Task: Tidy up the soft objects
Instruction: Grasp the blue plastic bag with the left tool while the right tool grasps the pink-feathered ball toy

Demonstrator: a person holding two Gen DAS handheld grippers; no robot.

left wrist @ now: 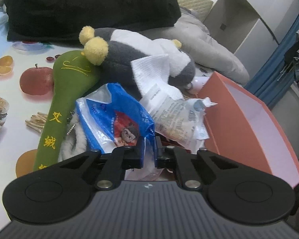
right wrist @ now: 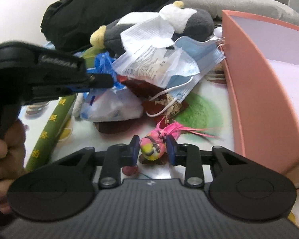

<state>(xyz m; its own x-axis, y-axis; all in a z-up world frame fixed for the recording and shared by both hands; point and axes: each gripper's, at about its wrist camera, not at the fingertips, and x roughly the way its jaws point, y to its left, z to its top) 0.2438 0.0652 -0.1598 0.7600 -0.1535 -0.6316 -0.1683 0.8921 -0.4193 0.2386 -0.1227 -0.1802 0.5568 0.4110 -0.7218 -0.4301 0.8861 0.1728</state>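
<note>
Claws first: the left claw (left wrist: 148, 155) is pressed together on the near edge of the blue plastic bag (left wrist: 117, 119), pinching a fold of film, presumably to lift the bag off the pile. The right claw (right wrist: 152, 151) has its pads against both sides of a small pink and yellow toy bird (right wrist: 154, 144) with a feathery tail, low over the fruit-print surface (right wrist: 201, 117); the grip looks snug, though blur leaves that slightly unsure. An open orange box (right wrist: 269, 91) stands just right of the bird, probably the place for the soft things. Farther off lie a grey and white plush penguin (left wrist: 133, 57), a green plush stick (left wrist: 69, 91), a white tissue (left wrist: 151, 69) and a blue face mask (right wrist: 197, 59). Tangled mask loops and crinkled wrappers crowd the heap between the two claws
</note>
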